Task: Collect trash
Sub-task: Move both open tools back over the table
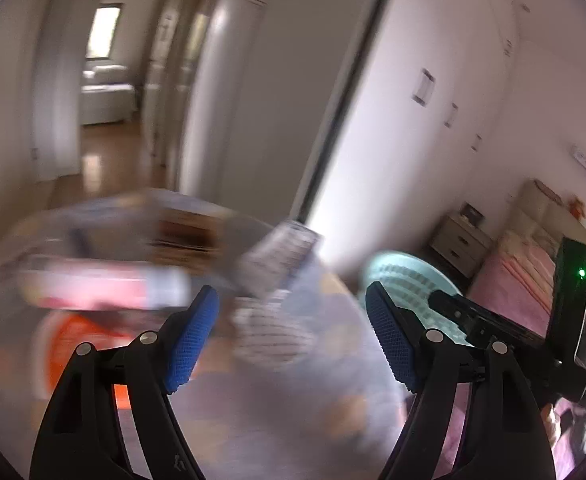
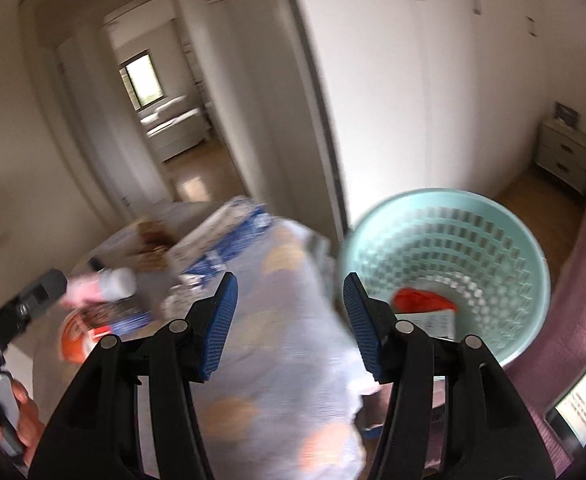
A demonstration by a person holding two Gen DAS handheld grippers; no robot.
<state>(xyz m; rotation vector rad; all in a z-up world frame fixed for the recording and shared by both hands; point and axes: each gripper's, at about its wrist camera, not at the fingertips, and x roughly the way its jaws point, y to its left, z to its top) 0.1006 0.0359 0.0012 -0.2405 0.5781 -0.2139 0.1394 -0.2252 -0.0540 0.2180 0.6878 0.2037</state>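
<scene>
A: Nearest first?

B: Left gripper [image 1: 291,292] with blue pads spread wide, nothing pinched. Right gripper [image 2: 290,280] likewise parted, a little narrower, empty so far as can be seen.

A: And behind the pads?

B: Translucent bag [image 2: 277,360] with orange spots, right below both tools and filling the gap between the fingers. Blurred, so contact impossible to call. Stuffed already: blue-and-white box [image 2: 229,232], pink bottle [image 2: 101,284], something orange-lidded [image 2: 73,340].

A: More trash anywhere?

B: Just beside the bag, to the right: mint-green basket [image 2: 453,208], holding a red scrap [image 2: 421,300] and a paper slip [image 2: 433,322].

A: Step in hand?

B: Probably mid-collection, between bag and basket. Bag filled, basket not yet emptied.

A: Next move?

B: Judging from this, either reaching into the basket for the red scrap or tipping the basket over the bag's mouth. Needs one tool to keep the bag's rim open, since thin film will sag and fold shut.

A: Farther off?

B: Nightstand [image 2: 565,152] by the white wardrobe, then a doorway to a lit room.
</scene>
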